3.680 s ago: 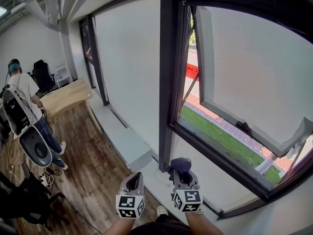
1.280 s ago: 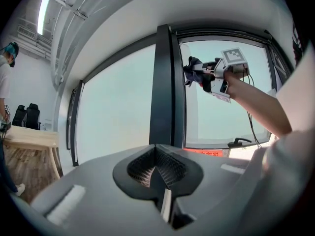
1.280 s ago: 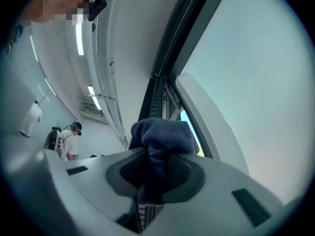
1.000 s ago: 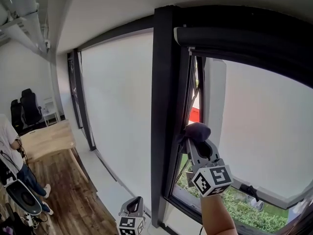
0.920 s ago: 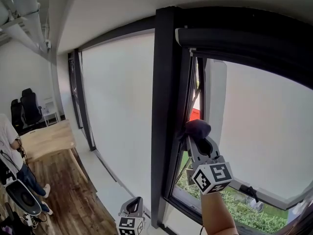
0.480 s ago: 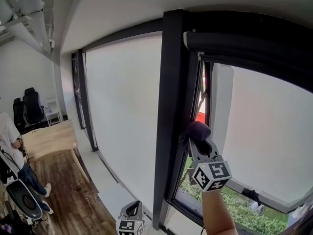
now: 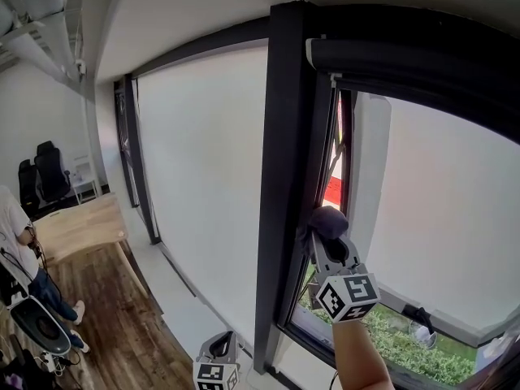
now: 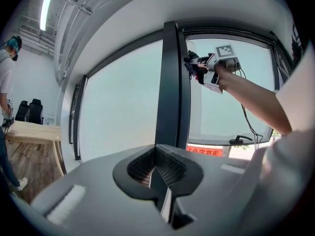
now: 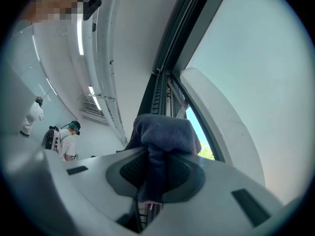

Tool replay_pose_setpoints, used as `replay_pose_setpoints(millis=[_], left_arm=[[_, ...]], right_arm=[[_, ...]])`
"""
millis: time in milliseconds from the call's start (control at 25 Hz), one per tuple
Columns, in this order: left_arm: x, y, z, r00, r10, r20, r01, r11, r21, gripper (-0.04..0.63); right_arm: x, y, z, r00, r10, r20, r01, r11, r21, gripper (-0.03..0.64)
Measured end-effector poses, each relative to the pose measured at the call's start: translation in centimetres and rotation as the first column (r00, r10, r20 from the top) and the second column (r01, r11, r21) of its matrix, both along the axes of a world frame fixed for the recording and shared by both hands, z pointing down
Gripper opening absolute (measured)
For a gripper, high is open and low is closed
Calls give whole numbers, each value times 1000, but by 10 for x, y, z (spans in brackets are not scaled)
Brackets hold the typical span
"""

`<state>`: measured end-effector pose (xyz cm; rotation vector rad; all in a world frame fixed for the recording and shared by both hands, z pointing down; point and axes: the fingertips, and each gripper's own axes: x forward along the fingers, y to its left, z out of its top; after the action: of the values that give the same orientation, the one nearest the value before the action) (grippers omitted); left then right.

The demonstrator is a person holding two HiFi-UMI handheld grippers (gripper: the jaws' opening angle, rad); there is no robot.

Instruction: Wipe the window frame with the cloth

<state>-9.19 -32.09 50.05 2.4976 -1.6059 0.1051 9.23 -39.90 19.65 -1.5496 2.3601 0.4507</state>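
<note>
Head view: the right gripper (image 7: pixel 331 242) presses the cloth (image 7: pixel 328 221) on the window frame (image 7: pixel 280 177), slightly lower than a moment ago, so the wiping probably goes downward.

Left gripper view: the left gripper (image 8: pixel 156 170), below the frame, is closed and empty. The red banner (image 8: pixel 205 152) beyond the frame is unreadable.

Right gripper view: the jaws pinch the cloth.

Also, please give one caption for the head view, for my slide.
Right tool holds a cloth at the window frame; left tool hangs low.

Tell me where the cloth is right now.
In the head view the cloth sits right of centre, clamped in the right tool and held up at the inner edge of the dark vertical window frame.
</note>
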Motion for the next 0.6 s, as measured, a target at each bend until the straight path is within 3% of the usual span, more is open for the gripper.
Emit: replay_pose_setpoints(millis=[600], left_arm=[[-12,11,24,1000,-25,8,25,1000,-17,6]], right_arm=[[1,-3,25,999,-28,23,30,998,-63,69]])
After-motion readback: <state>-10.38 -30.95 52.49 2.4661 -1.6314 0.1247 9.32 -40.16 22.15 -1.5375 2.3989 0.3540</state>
